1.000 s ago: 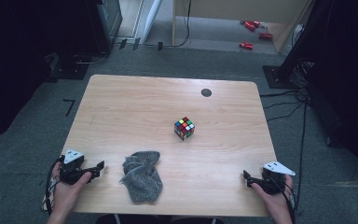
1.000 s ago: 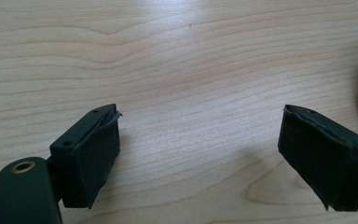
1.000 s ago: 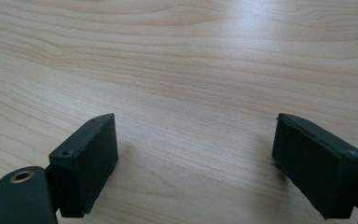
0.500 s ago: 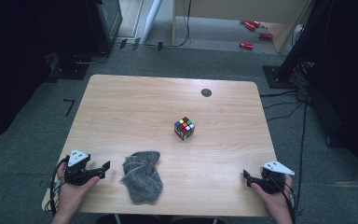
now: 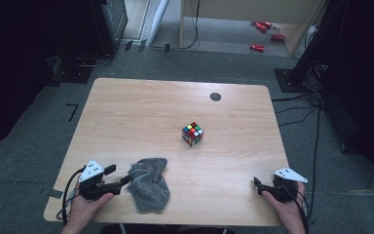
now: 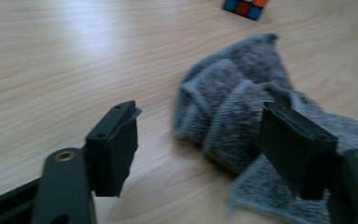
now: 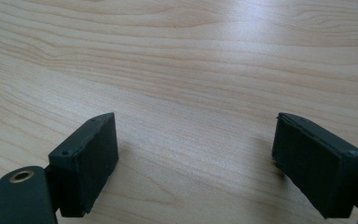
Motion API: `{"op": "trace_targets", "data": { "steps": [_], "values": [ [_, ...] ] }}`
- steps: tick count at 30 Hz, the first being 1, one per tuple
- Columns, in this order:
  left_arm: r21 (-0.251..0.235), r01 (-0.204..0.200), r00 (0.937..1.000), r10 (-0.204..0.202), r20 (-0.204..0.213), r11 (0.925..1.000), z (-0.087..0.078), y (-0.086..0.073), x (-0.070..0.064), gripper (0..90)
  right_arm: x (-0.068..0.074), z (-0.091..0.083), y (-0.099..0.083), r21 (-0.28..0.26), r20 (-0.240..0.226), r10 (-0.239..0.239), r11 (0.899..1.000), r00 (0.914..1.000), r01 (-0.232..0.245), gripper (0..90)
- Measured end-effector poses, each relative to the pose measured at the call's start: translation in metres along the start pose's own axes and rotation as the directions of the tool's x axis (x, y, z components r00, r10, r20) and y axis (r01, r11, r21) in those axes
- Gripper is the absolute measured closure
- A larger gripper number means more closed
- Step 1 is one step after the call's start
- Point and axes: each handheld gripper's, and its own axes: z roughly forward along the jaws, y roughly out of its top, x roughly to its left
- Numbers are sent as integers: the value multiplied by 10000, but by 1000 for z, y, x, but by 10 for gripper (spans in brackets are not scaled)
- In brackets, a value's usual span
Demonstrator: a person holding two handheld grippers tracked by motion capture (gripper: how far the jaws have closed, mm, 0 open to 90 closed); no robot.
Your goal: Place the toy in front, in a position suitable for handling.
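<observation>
A light wooden table (image 5: 141,112) is taking up most of the high view, standing on grey carpet with a small dark round disc (image 5: 215,96) set into its far side. That view is also taking in the floor beyond, where a few red objects (image 5: 262,34) are lying near a wooden panel; neither gripper view reaches that far.

A crumpled grey cloth (image 5: 147,183) is lying near the table's near edge, left of centre. The left gripper view is showing its folds and ribbed hem up close (image 6: 242,126), which the high view is blurring.

The left gripper (image 5: 118,176) is lying low over the table, its hand (image 5: 85,207) coming in from the bottom edge, and its jaws are standing spread apart, gripping nothing. In its own view one jaw is standing over the cloth's edge while the other is over bare wood; whether it is touching the cloth I cannot tell.

The right gripper (image 5: 256,186) is sitting near the near right corner, well apart from everything, jaws released wide over bare wood (image 7: 191,88).

A colourful puzzle cube (image 5: 192,134) is sitting near the table's middle; the left gripper view is catching just its corner (image 6: 244,7).
</observation>
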Motion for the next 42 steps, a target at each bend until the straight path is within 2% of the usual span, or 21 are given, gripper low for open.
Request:
{"op": "trace_targets", "data": {
  "steps": [4, 10, 12, 14, 15, 16, 19, 22, 24, 26, 27, 28, 30, 32, 33, 34, 36, 37, 38, 40, 42],
  "values": [
    [-95, -483, 9952, 490, 846, 9988, 1, 1, -13, 348, 0, 0, 0, -1, 3, -2, 10000, 10000, 2, 143],
    [178, -930, 9887, 903, 1200, 9955, 7, 0, -23, 394, 0, 0, 0, -1, 1, -1, 10000, 10000, 1, 143],
    [340, -1126, 9858, 1074, 1290, 9931, 9, -1, -24, 504, 0, 0, 0, -2, 2, -1, 10000, 10000, 1, 143],
    [409, -1272, 9831, 1205, 1379, 9910, 10, -2, -25, 554, 0, 0, 0, -1, 2, -3, 10000, 10000, 3, 143],
    [412, -1338, 9821, 1269, 1390, 9902, 10, -1, -25, 684, 0, 0, 0, -1, 3, -3, 10000, 10000, 3, 143],
    [391, -1386, 9822, 1323, 1332, 9896, 9, -1, -24, 684, 0, 0, 0, -1, 3, -3, 10000, 10000, 3, 143],
    [165, -1335, 9858, 1310, 1055, 9909, 4, 2, -20, 806, 0, 0, 0, -2, 1, -4, 10000, 10000, 4, 143],
    [-191, -1061, 9937, 1067, 329, 9942, -5, 5, -10, 876, 0, 0, 0, -3, 2, -3, 10000, 10000, 3, 143],
    [-414, -779, 9969, 782, 75, 9961, -11, 5, -3, 865, 0, 0, 0, -2, 0, -2, 10000, 10000, 2, 143],
    [-580, -542, 9956, 584, 730, 9968, -15, 5, 1, 816, 0, 0, 0, -2, -1, -4, 10000, 10000, 4, 143],
    [-385, -625, 9851, 678, 1580, 9973, -12, 4, -3, 647, 0, 0, 0, 0, -4, -7, 10000, 10000, 7, 143],
    [-385, -625, 9851, 678, 1580, 9973, -12, 4, -3, 582, 0, 0, 0, 0, -4, -6, 10000, 10000, 6, 143],
    [-88, -940, 9834, 942, 1553, 9955, -4, 3, -14, 463, 0, 0, 0, 1, -5, -3, 10000, 10000, 3, 143],
    [237, -1267, 9821, 1221, 1433, 9917, 5, 2, -24, 450, 0, 0, 0, -1, -5, -4, 10000, 10000, 4, 143],
    [423, -1687, 9787, 1622, 1260, 9848, 10, 1, -32, 506, 0, 0, 0, -5, -2, -7, 10000, 10000, 7, 144],
    [423, -1687, 9787, 1622, 1260, 9848, 10, 1, -32, 589, 0, 0, 0, -5, -2, -7, 10000, 10000, 7, 144],
    [355, -2076, 9750, 2038, 885, 9776, 9, 3, -35, 760, 0, 0, 0, -2, -4, -8, 10000, 10000, 8, 143],
    [355, -2076, 9750, 2038, 885, 9776, 9, 3, -35, 812, 0, 0, 0, -2, -4, -8, 10000, 10000, 8, 143],
    [-28, -1993, 9778, 1990, 650, 9799, 2, 6, -31, 848, 0, 0, 0, -3, -13, -19, 10000, 10000, 19, 144],
    [-299, -1913, 9800, 1926, 498, 9811, -3, 7, -28, 874, 0, 0, 0, -3, -15, -19, 10000, 10000, 19, 143],
    [-993, -1601, 9871, 1594, -151, 9821, -18, 9, -15, 880, 0, 0, 0, -2, -18, -19, 10000, 10000, 19, 143]
  ]
}}
